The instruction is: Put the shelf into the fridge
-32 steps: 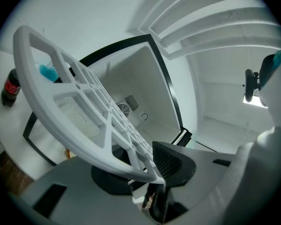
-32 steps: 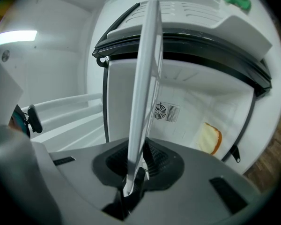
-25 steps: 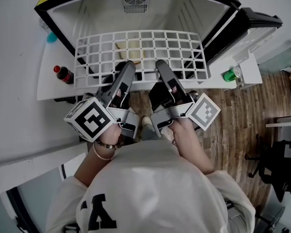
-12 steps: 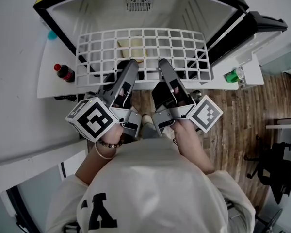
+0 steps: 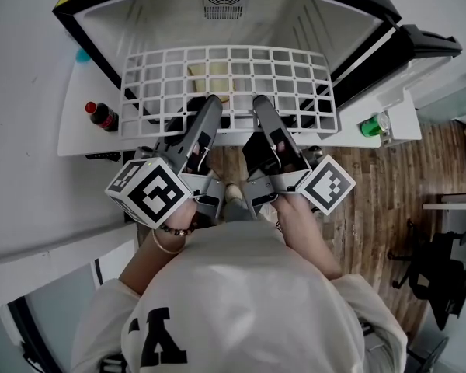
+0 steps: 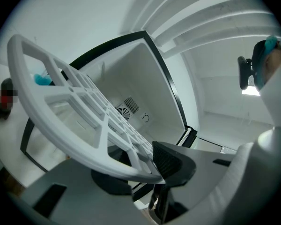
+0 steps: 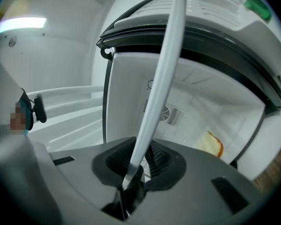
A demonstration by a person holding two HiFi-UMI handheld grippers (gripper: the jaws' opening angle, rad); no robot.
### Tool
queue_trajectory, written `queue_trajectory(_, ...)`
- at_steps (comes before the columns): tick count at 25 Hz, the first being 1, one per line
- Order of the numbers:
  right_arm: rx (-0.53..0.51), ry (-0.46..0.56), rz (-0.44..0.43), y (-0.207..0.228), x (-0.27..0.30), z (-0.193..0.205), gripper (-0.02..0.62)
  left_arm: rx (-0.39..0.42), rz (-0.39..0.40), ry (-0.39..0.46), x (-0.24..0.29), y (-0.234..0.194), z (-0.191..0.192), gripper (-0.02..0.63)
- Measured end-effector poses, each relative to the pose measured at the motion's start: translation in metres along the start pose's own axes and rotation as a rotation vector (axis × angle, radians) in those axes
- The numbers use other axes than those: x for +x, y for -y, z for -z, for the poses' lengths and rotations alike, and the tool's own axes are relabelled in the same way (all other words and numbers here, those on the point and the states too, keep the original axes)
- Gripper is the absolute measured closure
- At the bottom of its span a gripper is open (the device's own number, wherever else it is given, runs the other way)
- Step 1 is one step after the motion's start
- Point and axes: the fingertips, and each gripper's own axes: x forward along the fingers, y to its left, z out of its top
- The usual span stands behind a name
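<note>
A white grid shelf [image 5: 227, 84] hangs roughly level in front of the open fridge [image 5: 140, 22], its far edge at the opening. My left gripper [image 5: 211, 101] is shut on the shelf's near edge, left of the middle. My right gripper [image 5: 259, 101] is shut on the same edge just to the right. In the left gripper view the shelf [image 6: 75, 111] slants away towards the fridge's [image 6: 131, 78] back wall, with the left gripper [image 6: 157, 175] clamped on its rim. The right gripper view shows the shelf [image 7: 161, 69] edge-on, pinched in the right gripper [image 7: 131, 170].
A yellowish slice of bread [image 7: 214, 146] lies on the fridge floor under the shelf. The fridge door [image 5: 419, 45] stands open at the right. On the white table [image 5: 74, 134] are a cola bottle [image 5: 101, 116] at the left and a green-capped bottle [image 5: 370, 123] at the right.
The shelf has tilted a little about the line the grippers point along. Both grippers keep their hold and their place.
</note>
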Motion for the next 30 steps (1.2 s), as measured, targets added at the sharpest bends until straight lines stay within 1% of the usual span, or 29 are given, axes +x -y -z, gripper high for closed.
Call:
queue_trajectory(6,0.012,0.009,0.012,0.016,0.02,-0.01,0.531,-0.002,0.005,-0.014,0.023,-0.013,-0.006,0.481)
queue_trajectory(16,0.013,0.001,0.008,0.013,0.014,-0.008,0.531,-0.013,0.007,-0.01,0.017,-0.009,-0.004,0.482)
queue_trajectory(30,0.019,-0.003,0.002,0.016,0.019,-0.009,0.532,-0.003,0.002,-0.002,0.023,-0.013,-0.006,0.482)
